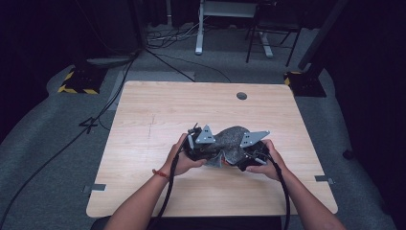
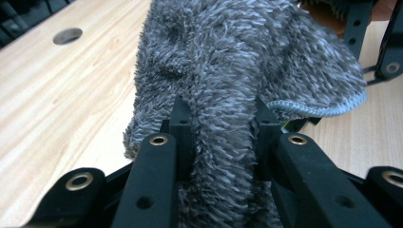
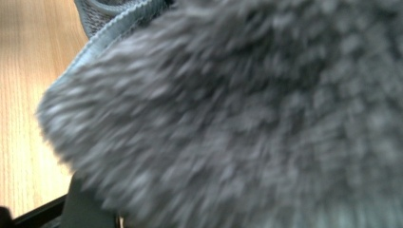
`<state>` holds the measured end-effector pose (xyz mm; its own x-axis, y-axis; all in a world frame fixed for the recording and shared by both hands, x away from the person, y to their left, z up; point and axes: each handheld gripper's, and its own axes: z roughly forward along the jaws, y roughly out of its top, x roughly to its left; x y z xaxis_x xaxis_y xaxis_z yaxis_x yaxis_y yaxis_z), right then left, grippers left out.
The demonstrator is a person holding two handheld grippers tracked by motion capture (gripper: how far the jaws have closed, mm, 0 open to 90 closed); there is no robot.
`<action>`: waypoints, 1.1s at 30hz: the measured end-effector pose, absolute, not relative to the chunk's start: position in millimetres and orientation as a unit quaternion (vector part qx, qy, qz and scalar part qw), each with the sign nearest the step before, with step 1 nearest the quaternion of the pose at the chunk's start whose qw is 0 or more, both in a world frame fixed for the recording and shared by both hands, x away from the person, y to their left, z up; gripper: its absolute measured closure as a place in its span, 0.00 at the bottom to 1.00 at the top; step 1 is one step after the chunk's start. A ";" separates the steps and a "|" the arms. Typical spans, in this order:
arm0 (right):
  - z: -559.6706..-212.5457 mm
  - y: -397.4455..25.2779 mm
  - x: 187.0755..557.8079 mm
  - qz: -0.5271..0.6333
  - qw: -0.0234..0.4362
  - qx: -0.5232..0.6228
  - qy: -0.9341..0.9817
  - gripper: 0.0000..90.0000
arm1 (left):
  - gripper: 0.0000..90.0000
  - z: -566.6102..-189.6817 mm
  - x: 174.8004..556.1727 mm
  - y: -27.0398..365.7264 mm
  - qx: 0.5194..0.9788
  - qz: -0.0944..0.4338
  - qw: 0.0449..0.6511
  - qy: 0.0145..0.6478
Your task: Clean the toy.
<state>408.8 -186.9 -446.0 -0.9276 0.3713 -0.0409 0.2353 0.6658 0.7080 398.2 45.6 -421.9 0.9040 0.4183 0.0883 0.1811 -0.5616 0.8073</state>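
Nearest the lens in your left gripper view: fuzzy grey microfibre cloth [image 2: 223, 85], a fold pinched between your left gripper [image 2: 219, 133] jaws. Cloth bunched at mid-table on the light wooden table [image 1: 148, 115], between both grippers. Your right gripper [image 1: 249, 155] touches the cloth; whether it grips, cannot tell
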 end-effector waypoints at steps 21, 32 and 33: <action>-449.8 -179.2 407.1 0.364 0.089 0.160 0.913 0.38 | 0.78 -426.1 404.4 47.2 0.877 0.144 0.424 0.176; -449.4 -181.3 407.6 0.365 0.094 0.167 0.911 0.38 | 0.78 -422.9 396.8 40.5 0.876 0.140 0.431 0.165; -449.4 -181.3 407.6 0.365 0.094 0.167 0.911 0.38 | 0.78 -422.9 396.8 40.5 0.876 0.140 0.431 0.165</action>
